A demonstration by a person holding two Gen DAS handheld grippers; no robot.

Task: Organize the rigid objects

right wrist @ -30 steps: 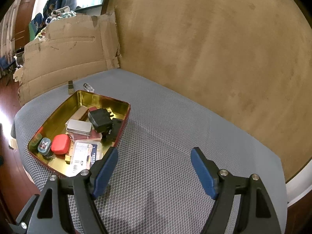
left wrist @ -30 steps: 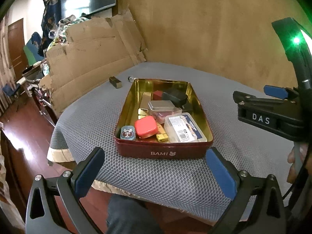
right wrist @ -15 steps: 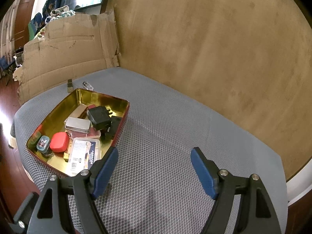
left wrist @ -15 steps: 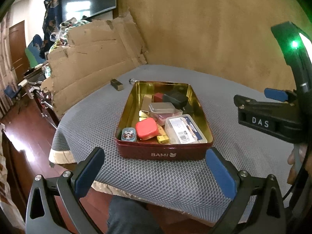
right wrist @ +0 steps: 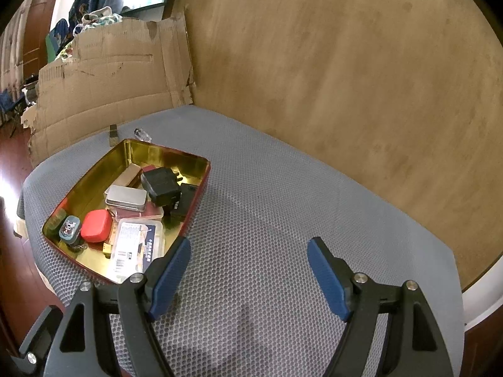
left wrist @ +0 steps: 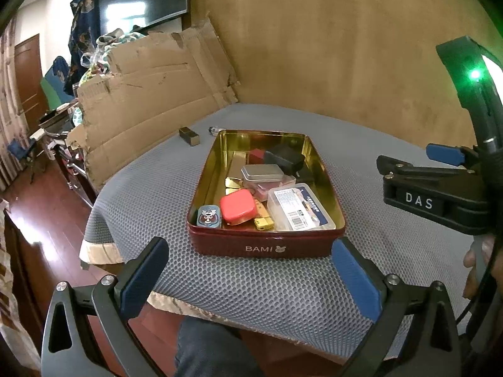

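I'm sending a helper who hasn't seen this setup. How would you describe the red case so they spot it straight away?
Find the red BAMI tin with the gold inside, on the grey mesh mat. Look at its near end, by the lettered wall: the red case lies between a small teal tin and a clear labelled box. It is the only plain bright-red, rounded-corner square there.

The room is bright and both pictures are sharp. Straight lines bend near the dark round edges. The gold tin (left wrist: 217,169) shines. A green light (left wrist: 474,74) glows. A soft shadow lies on the gray mat (right wrist: 251,323).
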